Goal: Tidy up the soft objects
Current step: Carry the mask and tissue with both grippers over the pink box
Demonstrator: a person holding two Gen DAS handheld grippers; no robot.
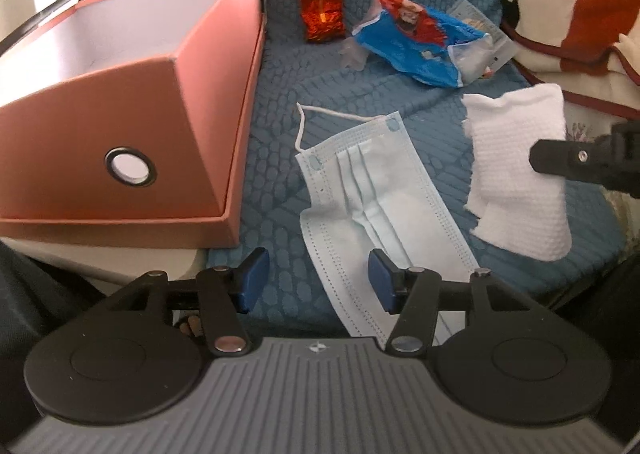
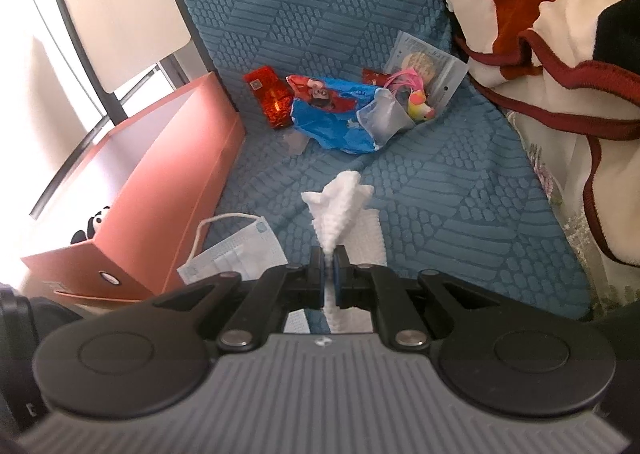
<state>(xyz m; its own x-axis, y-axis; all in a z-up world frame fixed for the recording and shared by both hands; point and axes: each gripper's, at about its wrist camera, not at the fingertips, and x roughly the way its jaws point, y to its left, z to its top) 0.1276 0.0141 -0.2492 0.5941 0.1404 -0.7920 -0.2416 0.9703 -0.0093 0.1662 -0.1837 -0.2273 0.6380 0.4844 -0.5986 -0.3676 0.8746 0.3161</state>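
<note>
A light blue face mask point(image 1: 372, 206) lies flat on the blue textured sofa seat; it also shows in the right wrist view point(image 2: 236, 254). My left gripper point(image 1: 316, 280) is open, its blue pads either side of the mask's near end. A white textured cloth point(image 1: 520, 170) is lifted to the right of the mask. My right gripper point(image 2: 329, 280) is shut on this white cloth point(image 2: 340, 210), which bunches up ahead of the jaws. The right gripper's black tip point(image 1: 560, 160) shows in the left wrist view. An open salmon-pink box point(image 1: 132, 102) stands to the left.
At the back of the seat lie a red foil packet point(image 1: 322, 6), a blue and red snack bag point(image 1: 416, 42) and a packaged toy point(image 2: 420, 94). A cream and red blanket point(image 2: 540, 34) is heaped on the right. A small panda toy point(image 2: 94, 228) sits in the box.
</note>
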